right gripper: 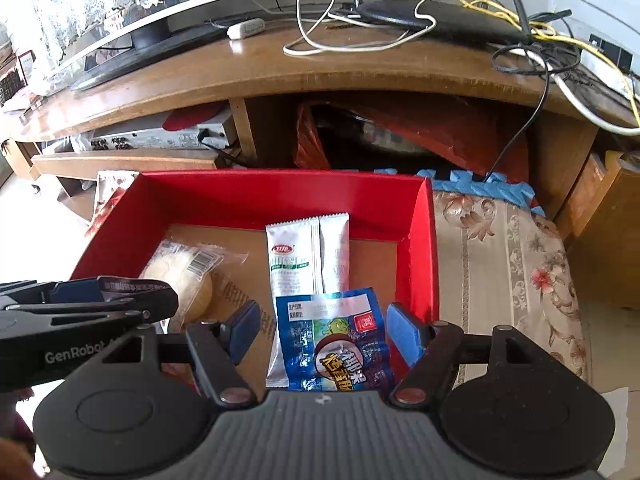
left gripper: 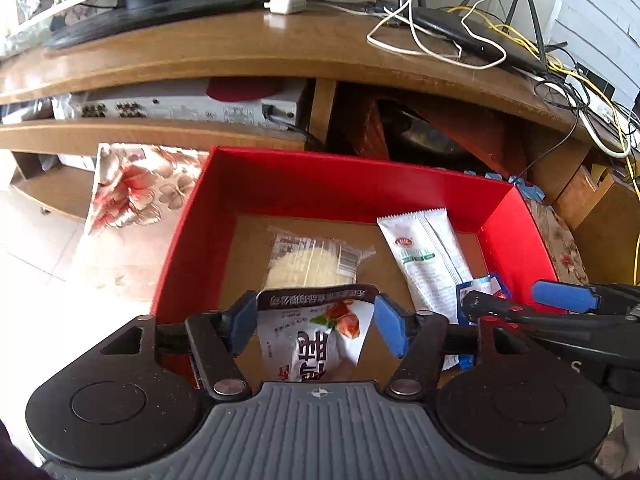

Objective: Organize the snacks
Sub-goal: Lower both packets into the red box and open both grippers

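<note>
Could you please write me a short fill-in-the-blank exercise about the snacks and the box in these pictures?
1. The snacks lie in an open box whose walls are ____ in colour.
2. The packet between the right gripper fingers is mostly ____.
3. The round yellowish pastry is sealed in a ____ wrapper.
4. The long white packet lies to the ____ of the pastry in the right wrist view.

Missing words: red; blue; clear; right
</note>
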